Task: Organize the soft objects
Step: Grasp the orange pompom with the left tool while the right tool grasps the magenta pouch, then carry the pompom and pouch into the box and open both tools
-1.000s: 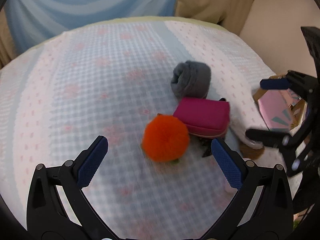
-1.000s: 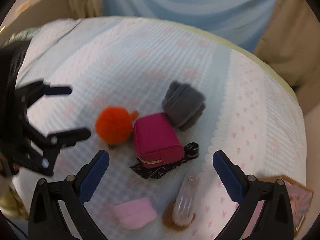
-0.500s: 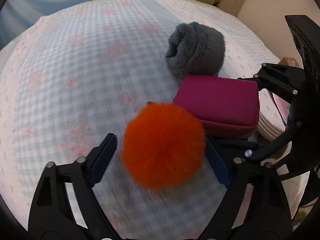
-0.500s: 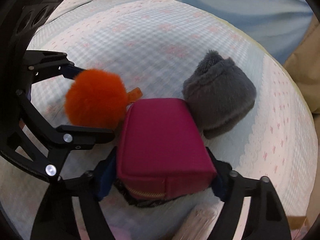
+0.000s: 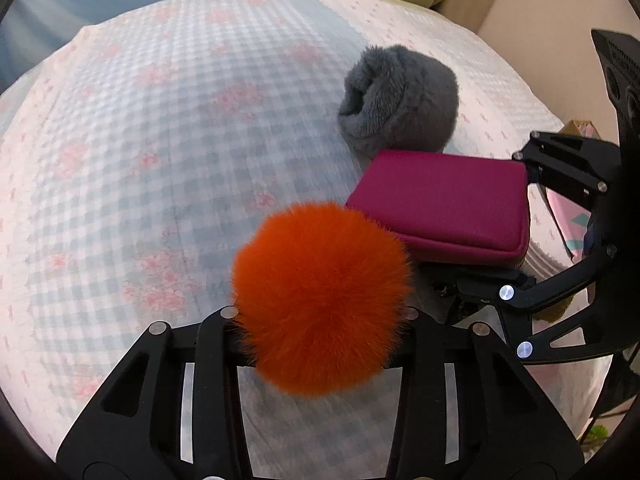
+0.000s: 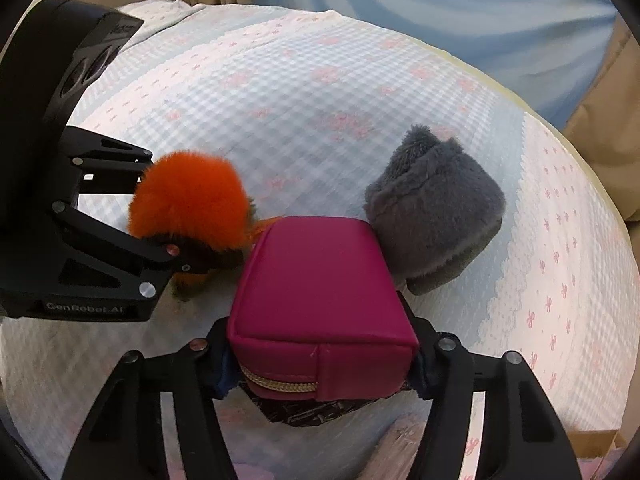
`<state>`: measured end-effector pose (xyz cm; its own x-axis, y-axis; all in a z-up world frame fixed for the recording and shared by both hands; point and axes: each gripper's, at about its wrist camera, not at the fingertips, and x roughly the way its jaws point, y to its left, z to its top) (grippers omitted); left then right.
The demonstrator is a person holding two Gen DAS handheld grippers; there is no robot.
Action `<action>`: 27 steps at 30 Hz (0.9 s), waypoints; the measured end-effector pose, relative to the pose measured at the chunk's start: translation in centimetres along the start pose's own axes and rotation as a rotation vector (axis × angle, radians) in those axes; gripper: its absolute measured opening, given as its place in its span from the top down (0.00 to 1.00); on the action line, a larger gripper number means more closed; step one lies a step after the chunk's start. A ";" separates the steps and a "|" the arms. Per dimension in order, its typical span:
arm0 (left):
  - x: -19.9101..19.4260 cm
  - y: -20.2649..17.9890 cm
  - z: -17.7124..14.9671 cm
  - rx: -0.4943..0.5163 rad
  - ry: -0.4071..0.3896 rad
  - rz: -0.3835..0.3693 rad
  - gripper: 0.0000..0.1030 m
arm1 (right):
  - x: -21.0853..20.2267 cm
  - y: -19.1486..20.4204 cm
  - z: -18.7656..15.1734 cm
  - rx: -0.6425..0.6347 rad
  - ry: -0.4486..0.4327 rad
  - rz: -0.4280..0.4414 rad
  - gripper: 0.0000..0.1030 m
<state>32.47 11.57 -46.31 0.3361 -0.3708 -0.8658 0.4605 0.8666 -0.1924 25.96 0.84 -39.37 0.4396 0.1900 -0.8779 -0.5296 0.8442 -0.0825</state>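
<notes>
"GenRobot.AI" stands in pale letters on the black body of the left claw [image 6: 208, 216].

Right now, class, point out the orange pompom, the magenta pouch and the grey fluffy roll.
orange pompom [image 5: 320, 300]: left wrist view, middle of its fur.
magenta pouch [image 6: 316, 280]: right wrist view, top face.
grey fluffy roll [image 6: 440, 204]: right wrist view, outer side.

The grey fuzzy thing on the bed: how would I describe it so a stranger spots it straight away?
Look at the bed with the checked cover. Near its middle three soft things sit close together. The grey roll lies farthest back, behind the magenta pouch; it alone is dull grey, plush and curled up, and no fingers hold it.
</notes>
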 end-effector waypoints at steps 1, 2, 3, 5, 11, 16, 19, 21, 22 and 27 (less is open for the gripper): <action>-0.3 0.1 0.1 -0.004 -0.004 0.001 0.66 | -0.1 -0.1 0.1 0.006 -0.003 -0.002 0.43; -0.6 0.2 0.1 -0.008 -0.008 0.001 0.66 | -0.4 -0.2 0.1 0.012 -0.004 -0.003 0.43; -0.9 0.2 0.1 -0.015 -0.013 0.002 0.66 | -0.6 -0.2 0.2 0.019 -0.006 -0.005 0.43; -1.7 0.4 0.2 -0.026 -0.020 0.006 0.66 | -1.5 -0.3 0.4 0.044 -0.014 -0.010 0.43; -5.3 0.5 0.7 -0.065 -0.042 0.027 0.66 | -5.6 -0.9 0.9 0.146 -0.036 0.009 0.43; -10.3 -0.6 1.5 -0.074 -0.078 0.048 0.66 | -11.5 -0.7 1.8 0.214 -0.086 -0.008 0.43; -13.8 -1.7 2.3 -0.073 -0.107 0.072 0.66 | -15.0 -0.7 2.4 0.258 -0.113 -0.026 0.43; -16.2 -2.5 2.8 -0.084 -0.124 0.079 0.66 | -18.2 -1.1 2.2 0.296 -0.140 -0.044 0.43; -17.2 -3.0 3.0 -0.089 -0.131 0.085 0.66 | -19.6 -1.3 2.3 0.311 -0.150 -0.051 0.43; -22.9 -6.6 3.9 -0.123 -0.171 0.106 0.66 | -26.2 -2.9 0.8 0.390 -0.196 -0.084 0.43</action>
<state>24.99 13.07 -23.39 0.5162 -0.3173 -0.7955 0.3151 0.9341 -0.1681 16.53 -6.21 -15.79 0.6186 0.1726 -0.7665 -0.1893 0.9796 0.0678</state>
